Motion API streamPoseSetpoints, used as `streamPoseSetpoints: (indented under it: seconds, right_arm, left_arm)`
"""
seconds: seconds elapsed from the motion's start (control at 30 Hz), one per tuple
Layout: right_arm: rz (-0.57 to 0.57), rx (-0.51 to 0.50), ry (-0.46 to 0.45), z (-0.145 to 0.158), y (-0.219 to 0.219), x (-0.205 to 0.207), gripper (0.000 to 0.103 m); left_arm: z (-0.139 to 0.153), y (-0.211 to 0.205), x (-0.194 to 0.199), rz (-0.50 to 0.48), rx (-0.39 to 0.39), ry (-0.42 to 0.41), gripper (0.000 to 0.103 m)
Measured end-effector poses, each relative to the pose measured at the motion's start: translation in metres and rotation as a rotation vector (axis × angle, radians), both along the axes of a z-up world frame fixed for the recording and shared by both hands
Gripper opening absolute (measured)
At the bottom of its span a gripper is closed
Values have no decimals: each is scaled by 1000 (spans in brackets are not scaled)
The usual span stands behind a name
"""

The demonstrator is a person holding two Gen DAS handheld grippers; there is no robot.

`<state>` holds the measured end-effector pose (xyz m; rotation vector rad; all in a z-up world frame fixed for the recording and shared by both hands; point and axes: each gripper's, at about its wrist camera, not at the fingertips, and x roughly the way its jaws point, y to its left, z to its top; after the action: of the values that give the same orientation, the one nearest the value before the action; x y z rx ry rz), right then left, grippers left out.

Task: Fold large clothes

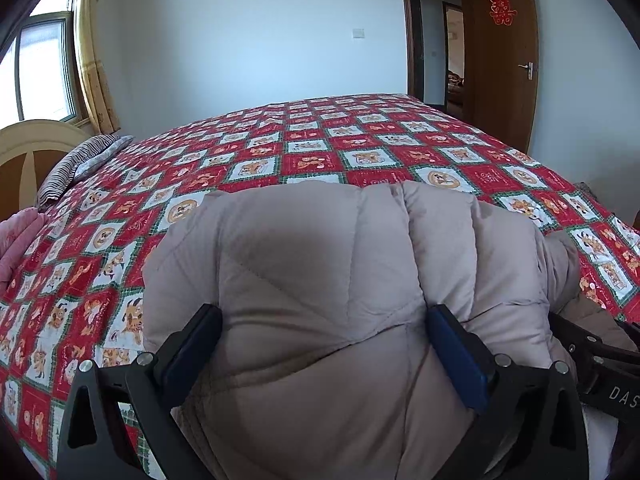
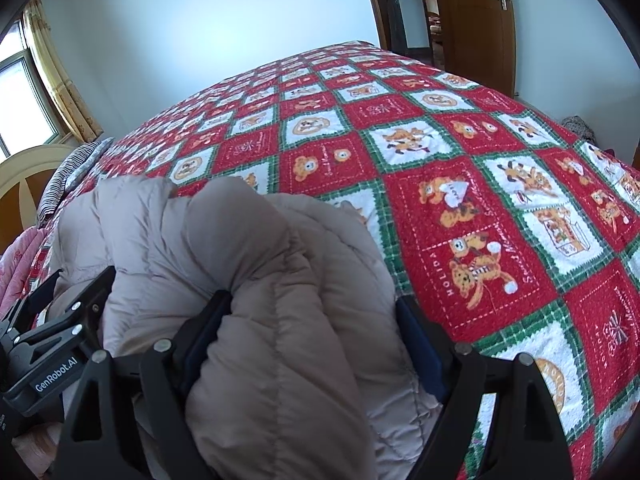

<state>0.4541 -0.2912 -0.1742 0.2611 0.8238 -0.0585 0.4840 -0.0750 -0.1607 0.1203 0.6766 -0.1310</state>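
A puffy beige down jacket (image 1: 320, 248) lies bunched at the near edge of the bed. In the left wrist view my left gripper (image 1: 324, 320) holds a thick fold of it. Both pads press into the padding, and the jaws stand wide apart. In the right wrist view my right gripper (image 2: 312, 308) holds another bulging fold of the jacket (image 2: 240, 240) the same way, with fabric swelling over both fingers. The two grippers sit side by side on the jacket. The right gripper's body (image 1: 596, 348) shows at the right edge, and the left gripper's body (image 2: 60, 320) shows at the left edge.
A red, white and green patchwork quilt (image 1: 320, 140) covers the bed beyond the jacket. A striped pillow (image 1: 80, 160), a pink cloth (image 1: 20, 240) and a cream headboard (image 1: 28, 148) are at the left. A brown door (image 1: 504, 52) stands open at the far right.
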Motion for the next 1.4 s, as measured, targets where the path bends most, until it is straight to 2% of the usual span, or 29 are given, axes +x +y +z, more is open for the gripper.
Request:
streamPoseSetpoints:
  seconds: [1.2, 1.33, 1.4]
  right_arm:
    - [6, 31, 71, -13, -4, 11, 89]
    - [13, 35, 77, -13, -5, 10, 90]
    - [26, 52, 76, -9, -8, 9, 92]
  left_arm:
    - [-7, -1, 7, 5, 16, 38, 102]
    - [0, 5, 3, -6, 21, 63, 102]
    - [10, 18, -11, -11, -9, 60, 102]
